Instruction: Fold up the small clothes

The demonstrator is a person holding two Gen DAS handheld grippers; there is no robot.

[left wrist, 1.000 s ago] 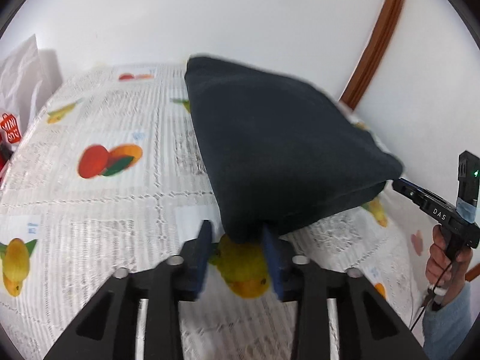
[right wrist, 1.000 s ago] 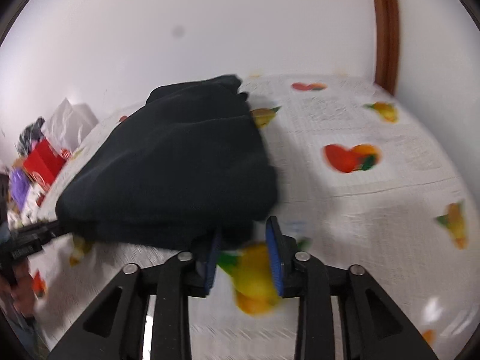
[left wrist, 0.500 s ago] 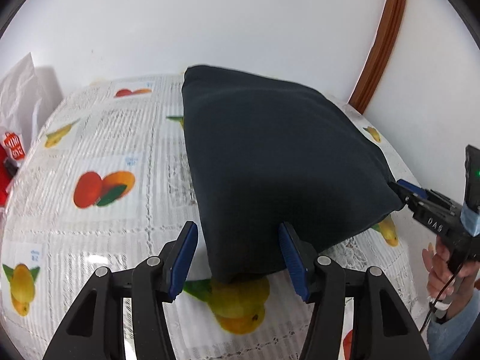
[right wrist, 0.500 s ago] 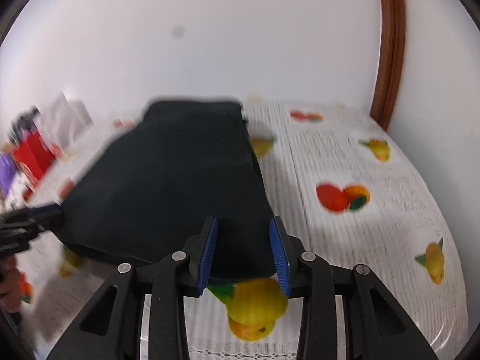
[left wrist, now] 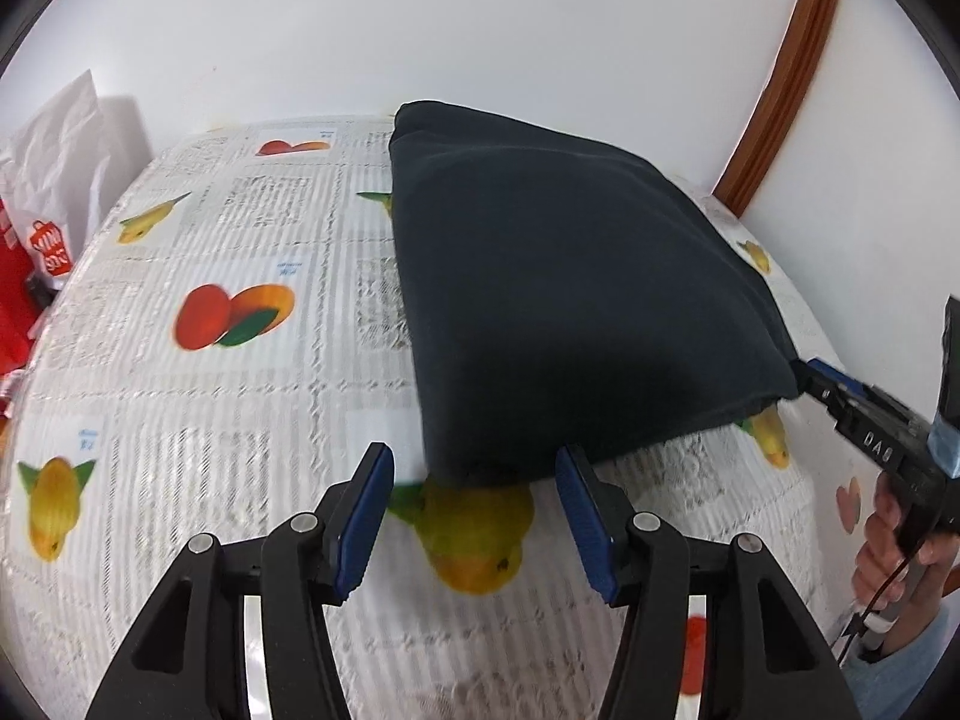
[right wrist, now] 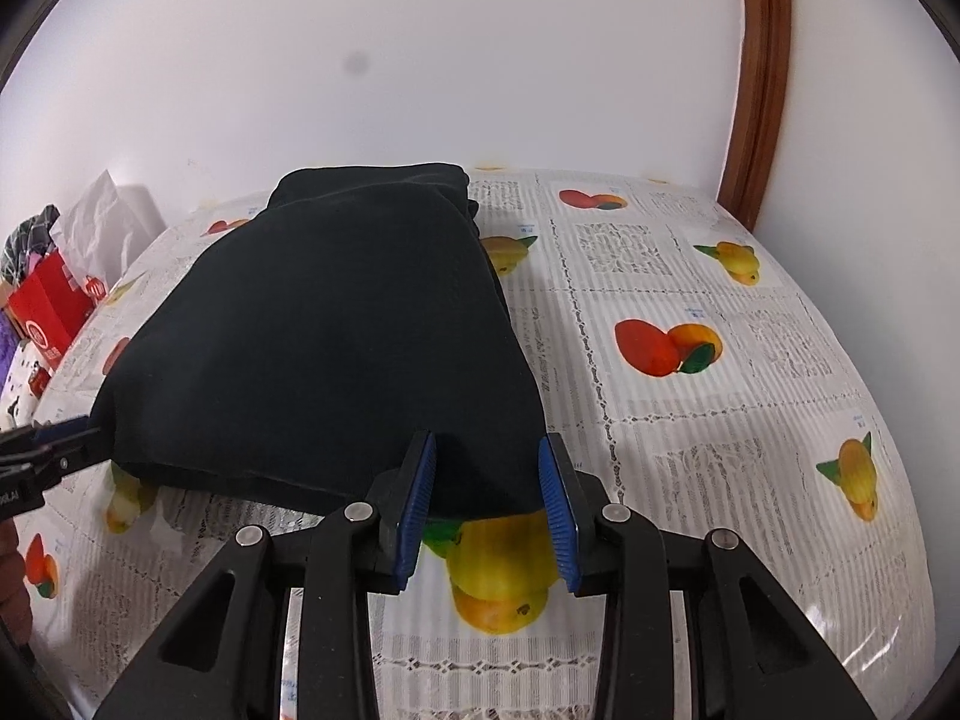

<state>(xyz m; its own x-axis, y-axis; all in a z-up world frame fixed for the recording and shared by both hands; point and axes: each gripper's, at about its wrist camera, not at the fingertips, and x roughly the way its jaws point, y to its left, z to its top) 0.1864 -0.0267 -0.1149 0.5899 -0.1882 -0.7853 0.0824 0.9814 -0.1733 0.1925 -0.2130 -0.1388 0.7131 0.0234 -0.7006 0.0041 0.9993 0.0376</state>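
A: How do the two grippers stand?

B: The left gripper (left wrist: 474,516) comes in low from six o'clock in its own view, fingers pointing toward twelve, jaws spread wide with nothing between the blue pads (left wrist: 363,522). The near corner of the dark garment (left wrist: 576,300) lies just past the tips, between them, not clamped.

A: And the other one?

B: The right gripper (right wrist: 489,507) also enters from six o'clock, jaws apart, a narrower gap than on the left. The garment's (right wrist: 324,348) near right corner sits between its pads (right wrist: 417,498); whether the cloth touches them I cannot tell. In the left wrist view that same gripper shows at three to four o'clock, its tip at the garment's right corner, with the person's right hand (left wrist: 894,546) wrapped round the handle.

A: Where does the garment lie?

B: On the tablecloth (left wrist: 198,420), folded into a thick flat bundle running from centre toward twelve o'clock. Its near edge covers part of a printed yellow fruit.

A: Counts?

B: One garment, two grippers, one hand in view. At nine o'clock in the right wrist view, one red box (right wrist: 51,312) beside a white bag (right wrist: 108,228). One brown wooden door frame (right wrist: 756,78) at one o'clock against the white wall. The fruit prints number about nine in the right view, though some at the edges are cut off.
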